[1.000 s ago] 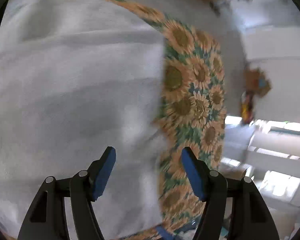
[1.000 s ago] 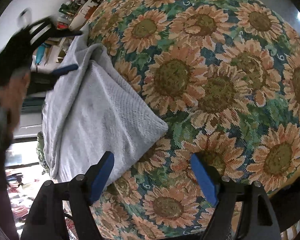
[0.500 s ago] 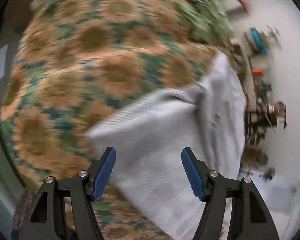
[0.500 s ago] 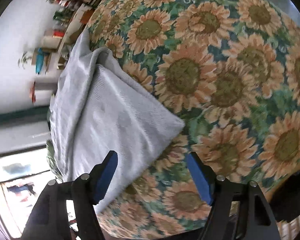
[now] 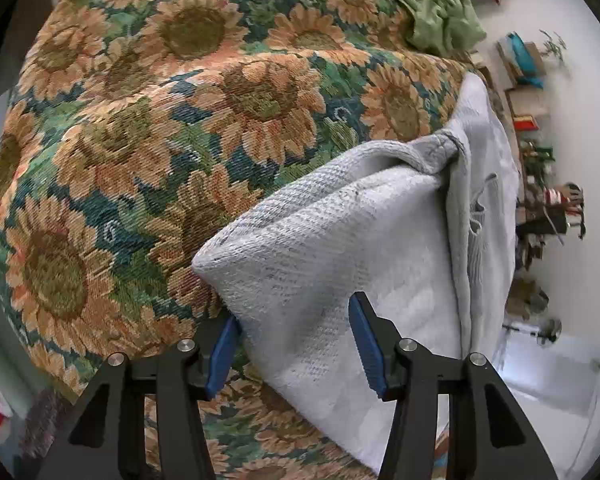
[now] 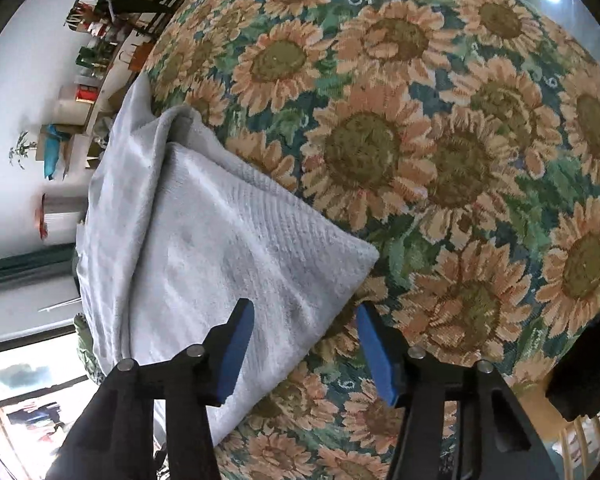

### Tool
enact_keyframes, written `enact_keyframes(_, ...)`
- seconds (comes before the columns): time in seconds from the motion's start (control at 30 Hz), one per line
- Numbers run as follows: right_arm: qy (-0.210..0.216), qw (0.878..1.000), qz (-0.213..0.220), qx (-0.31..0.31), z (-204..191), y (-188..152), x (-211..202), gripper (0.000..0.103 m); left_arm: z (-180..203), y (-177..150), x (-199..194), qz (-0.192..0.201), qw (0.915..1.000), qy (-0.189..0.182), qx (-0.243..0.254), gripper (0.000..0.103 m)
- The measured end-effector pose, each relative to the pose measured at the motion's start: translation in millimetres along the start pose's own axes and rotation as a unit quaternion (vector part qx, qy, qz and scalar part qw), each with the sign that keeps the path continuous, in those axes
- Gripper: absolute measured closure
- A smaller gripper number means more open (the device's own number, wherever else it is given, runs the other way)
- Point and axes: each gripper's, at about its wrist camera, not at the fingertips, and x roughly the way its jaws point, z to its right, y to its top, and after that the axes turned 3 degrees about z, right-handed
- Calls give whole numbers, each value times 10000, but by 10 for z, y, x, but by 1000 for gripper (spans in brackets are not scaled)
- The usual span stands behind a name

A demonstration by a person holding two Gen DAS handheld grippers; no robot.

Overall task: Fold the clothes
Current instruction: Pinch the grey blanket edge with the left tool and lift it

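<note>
Sunflower-woven blanket under grey knitted garment

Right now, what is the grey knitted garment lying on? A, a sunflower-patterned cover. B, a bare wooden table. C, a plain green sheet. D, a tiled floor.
A: the grey knitted garment rests on a woven cover printed with orange sunflowers and green leaves, seen under it in both wrist views.

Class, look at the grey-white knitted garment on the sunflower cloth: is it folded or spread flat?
Folded. The garment lies doubled, one layer over another, with a neat corner and a bunched top edge.
</note>
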Motion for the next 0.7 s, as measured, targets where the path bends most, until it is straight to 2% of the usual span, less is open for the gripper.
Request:
enact_keyframes(0.03,-36,10000,31,66,4,-3,11,45,13,5,-4,-43,9999,126,104,90)
enact_keyframes(0.1,-59,9997,9,242,44,-22,35,45,93,20,-82,-92,9996,16,285,93)
enact_keyframes(0.27,10,9994,81,345,74,-58,78,45,286,-5,-360,113,9960,-243,857,94)
enact_keyframes(0.37,12,9993,140,357,241,-79,-80,45,461,-74,-429,248,9900,13,1386,94)
enact_keyframes(0.43,-28,9993,137,336,215,-58,-68,45,625,-180,-456,338,9855,32,1662,94)
enact_keyframes(0.53,-135,9990,98,411,153,-13,-14,45,754,-207,-521,369,9820,6,1853,94)
enact_keyframes(0.63,-237,9987,44,443,90,55,18,45,764,-105,-531,324,9822,-36,1850,94)
enact_keyframes(0.67,-254,9989,47,383,56,71,26,52,767,-70,-534,309,9823,-50,1847,94)
enact_keyframes(0.7,-289,9990,45,325,-3,77,56,54,788,-104,-563,294,9828,-61,1824,94)
